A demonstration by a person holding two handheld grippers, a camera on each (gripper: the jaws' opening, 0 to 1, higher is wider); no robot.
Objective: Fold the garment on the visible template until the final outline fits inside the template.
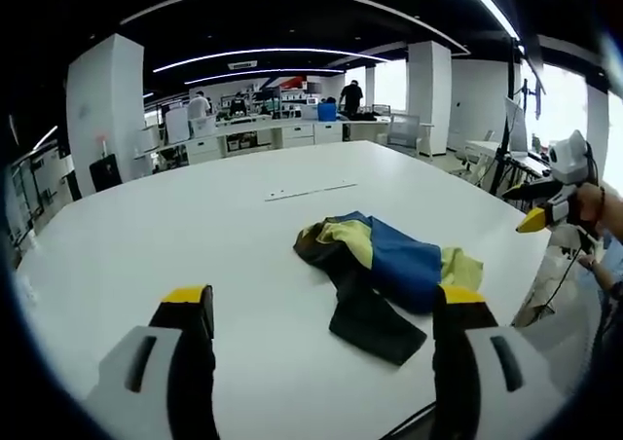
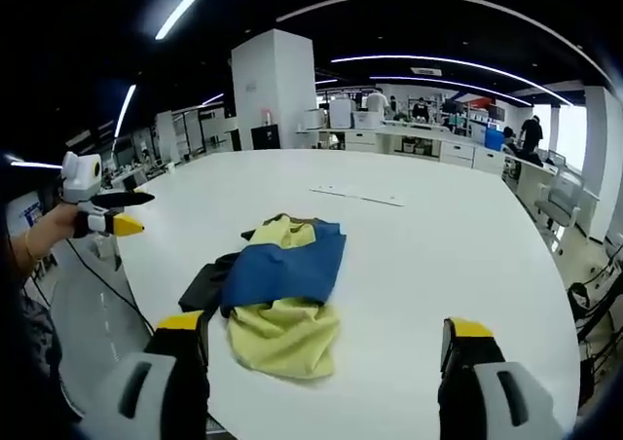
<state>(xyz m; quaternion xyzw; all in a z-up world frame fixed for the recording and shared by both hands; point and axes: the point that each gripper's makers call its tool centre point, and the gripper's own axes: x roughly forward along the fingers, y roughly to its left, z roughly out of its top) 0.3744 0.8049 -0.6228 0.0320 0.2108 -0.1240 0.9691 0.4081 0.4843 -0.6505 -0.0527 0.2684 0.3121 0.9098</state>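
Note:
A crumpled garment point(image 1: 375, 265) in blue, yellow and black lies bunched on the white table point(image 1: 195, 226), near its edge. My left gripper point(image 1: 321, 302) hovers open above the table on the near side of the garment, its yellow-tipped jaws wide apart and holding nothing. In the right gripper view the same garment point(image 2: 282, 284) lies just ahead of my right gripper point(image 2: 326, 331), which is also open and holds nothing. Each gripper shows in the other's view, held off the table edge: the right gripper point(image 1: 545, 211) and the left gripper point(image 2: 112, 214).
A thin pale strip point(image 1: 311, 191) lies flat on the table beyond the garment, also seen as the strip point(image 2: 357, 196). Desks, white pillars point(image 2: 275, 90) and several people stand far behind. A person's hand point(image 1: 594, 206) holds the right gripper. Cables hang by the table edge point(image 2: 107, 275).

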